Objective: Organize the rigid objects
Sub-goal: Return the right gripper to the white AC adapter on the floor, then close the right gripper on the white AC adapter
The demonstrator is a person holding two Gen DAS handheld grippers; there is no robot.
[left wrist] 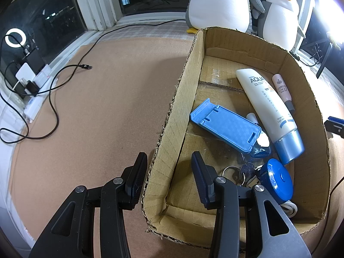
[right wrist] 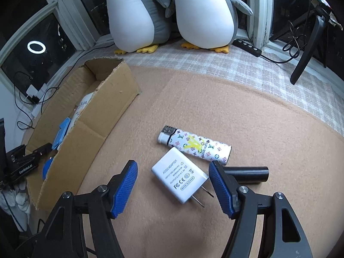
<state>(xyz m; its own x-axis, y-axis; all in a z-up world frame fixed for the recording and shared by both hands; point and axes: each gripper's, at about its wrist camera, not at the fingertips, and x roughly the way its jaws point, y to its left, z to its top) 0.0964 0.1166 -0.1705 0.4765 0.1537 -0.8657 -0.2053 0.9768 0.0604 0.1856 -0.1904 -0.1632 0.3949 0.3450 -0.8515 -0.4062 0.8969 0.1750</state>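
Observation:
A cardboard box point(left wrist: 189, 68) holds a blue phone stand point(left wrist: 225, 124), a white sunscreen tube point(left wrist: 266, 105), a pink tube point(left wrist: 281, 88), keys point(left wrist: 245, 169) and a round blue tape measure point(left wrist: 277, 178). My left gripper point(left wrist: 169, 169) is open and empty, straddling the box's left wall. In the right wrist view a white power adapter point(right wrist: 180, 176), a patterned lighter point(right wrist: 195, 146) and a black cylinder point(right wrist: 249, 174) lie on the tan mat. My right gripper point(right wrist: 172, 169) is open, its fingers on either side of the adapter, just above it.
The box also shows in the right wrist view point(right wrist: 96, 126) at left. Two plush penguins point(right wrist: 169, 10) sit at the back by the window. A black cable point(left wrist: 64, 75) and a power strip point(left wrist: 32, 99) lie at left. A black stand leg point(right wrist: 307, 51) is at right.

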